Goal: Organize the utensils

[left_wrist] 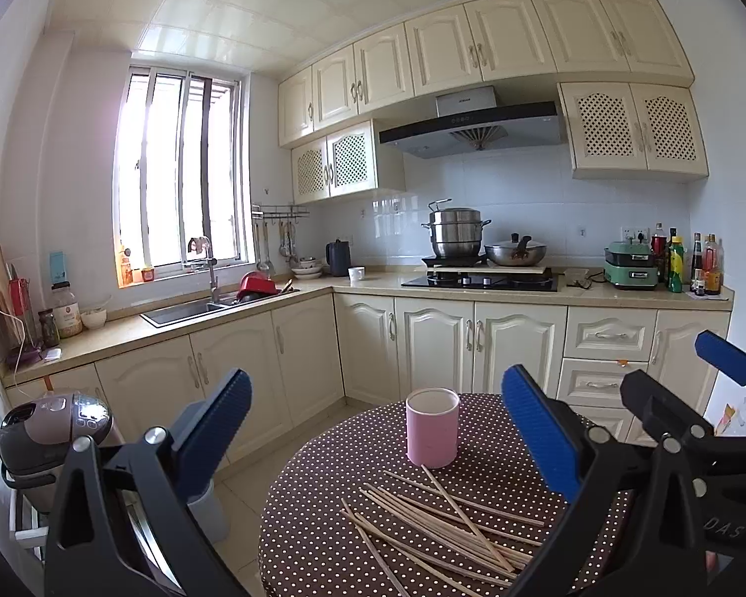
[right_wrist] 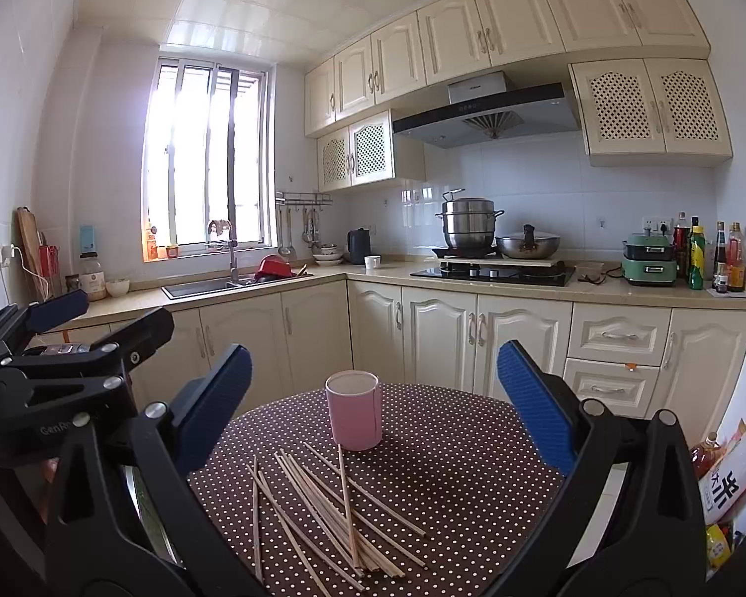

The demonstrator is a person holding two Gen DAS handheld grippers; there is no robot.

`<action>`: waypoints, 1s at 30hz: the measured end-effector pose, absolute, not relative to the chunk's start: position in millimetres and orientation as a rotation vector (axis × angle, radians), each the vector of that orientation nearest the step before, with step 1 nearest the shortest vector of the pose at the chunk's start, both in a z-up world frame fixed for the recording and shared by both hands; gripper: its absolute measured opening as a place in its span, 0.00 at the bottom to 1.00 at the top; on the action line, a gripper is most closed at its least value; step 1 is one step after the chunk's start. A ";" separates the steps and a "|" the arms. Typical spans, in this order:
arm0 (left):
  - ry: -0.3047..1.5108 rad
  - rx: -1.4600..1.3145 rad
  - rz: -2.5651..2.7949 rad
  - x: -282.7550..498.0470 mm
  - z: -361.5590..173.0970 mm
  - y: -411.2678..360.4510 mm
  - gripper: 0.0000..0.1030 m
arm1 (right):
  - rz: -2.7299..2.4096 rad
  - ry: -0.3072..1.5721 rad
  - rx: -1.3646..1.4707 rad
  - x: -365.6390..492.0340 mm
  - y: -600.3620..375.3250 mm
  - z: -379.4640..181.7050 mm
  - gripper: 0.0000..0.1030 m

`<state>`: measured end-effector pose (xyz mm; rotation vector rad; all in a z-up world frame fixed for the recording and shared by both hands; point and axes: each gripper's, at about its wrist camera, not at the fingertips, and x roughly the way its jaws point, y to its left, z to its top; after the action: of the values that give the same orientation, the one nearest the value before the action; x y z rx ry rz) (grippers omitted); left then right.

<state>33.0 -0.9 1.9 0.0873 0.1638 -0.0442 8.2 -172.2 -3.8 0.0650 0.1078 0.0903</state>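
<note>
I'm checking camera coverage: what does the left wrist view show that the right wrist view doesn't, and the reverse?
Only the left wrist view shows the rice cooker on the floor-side stand at lower left, plus the right hand-held gripper entering from the right, open. Only the right wrist view shows the bags and bottle at lower right, plus the left hand-held gripper entering from the left, open. Both show the pink cup upright on the dotted tablecloth, the loose chopsticks lying in front of it, and the kitchen counters behind.

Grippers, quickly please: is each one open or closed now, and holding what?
Left gripper: open, holding nothing.
Right gripper: open, holding nothing.
</note>
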 end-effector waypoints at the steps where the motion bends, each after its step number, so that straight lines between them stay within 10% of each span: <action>1: 0.165 0.087 -0.042 34.8 1.6 -0.5 0.96 | 0.092 0.110 0.064 9.4 -171.9 -4.4 0.94; 30: 0.611 0.027 -0.046 163.5 -93.4 33.8 0.96 | 0.149 0.372 0.083 107.4 -180.2 -70.6 0.94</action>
<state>163.5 33.8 -93.4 0.0272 0.6109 -0.0459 107.4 -180.2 -70.6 0.0834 0.3716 0.1493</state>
